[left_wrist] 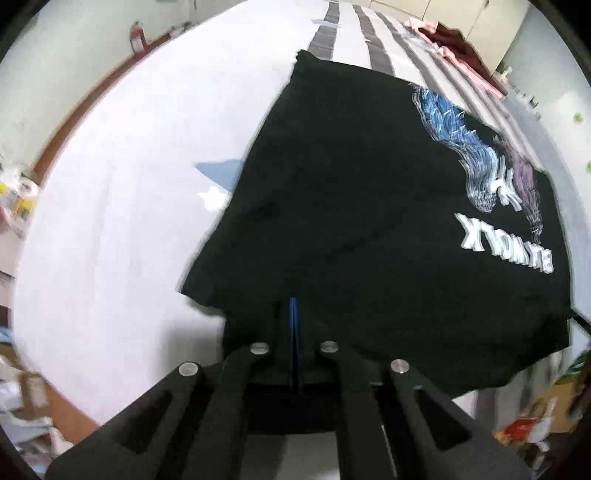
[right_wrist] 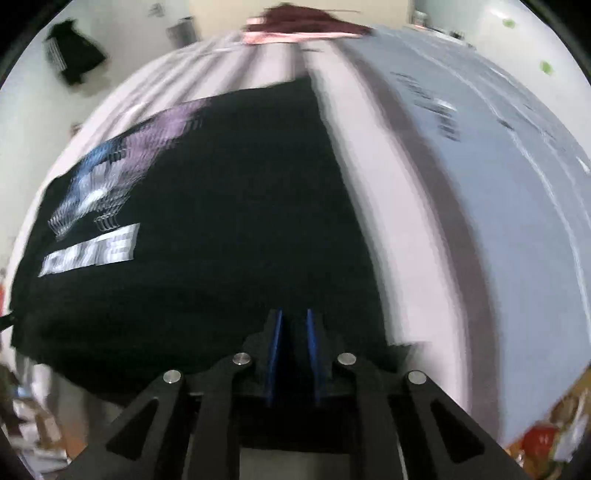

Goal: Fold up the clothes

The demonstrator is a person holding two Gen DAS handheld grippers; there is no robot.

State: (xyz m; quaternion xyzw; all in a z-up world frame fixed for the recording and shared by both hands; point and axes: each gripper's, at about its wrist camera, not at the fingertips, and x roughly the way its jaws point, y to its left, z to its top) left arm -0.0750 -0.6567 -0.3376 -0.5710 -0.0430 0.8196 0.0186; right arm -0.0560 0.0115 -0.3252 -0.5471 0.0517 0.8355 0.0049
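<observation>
A black T-shirt (left_wrist: 351, 206) with a blue, purple and white print and white lettering lies spread on the bed; it also shows in the right wrist view (right_wrist: 221, 206). My left gripper (left_wrist: 293, 317) is shut on the shirt's near edge at its left side, with the blue pads pressed together. My right gripper (right_wrist: 295, 325) grips the near edge at the shirt's right side, with black cloth between its blue pads (right_wrist: 275, 343). The right wrist view is blurred by motion.
The bed sheet (left_wrist: 129, 184) is white with grey stripes (left_wrist: 328, 33) and a blue star (left_wrist: 221, 173). Pink and maroon clothes (left_wrist: 447, 37) lie at the far end. A black garment (right_wrist: 72, 55) hangs on the wall. Clutter lies on the floor (left_wrist: 535, 417) beside the bed.
</observation>
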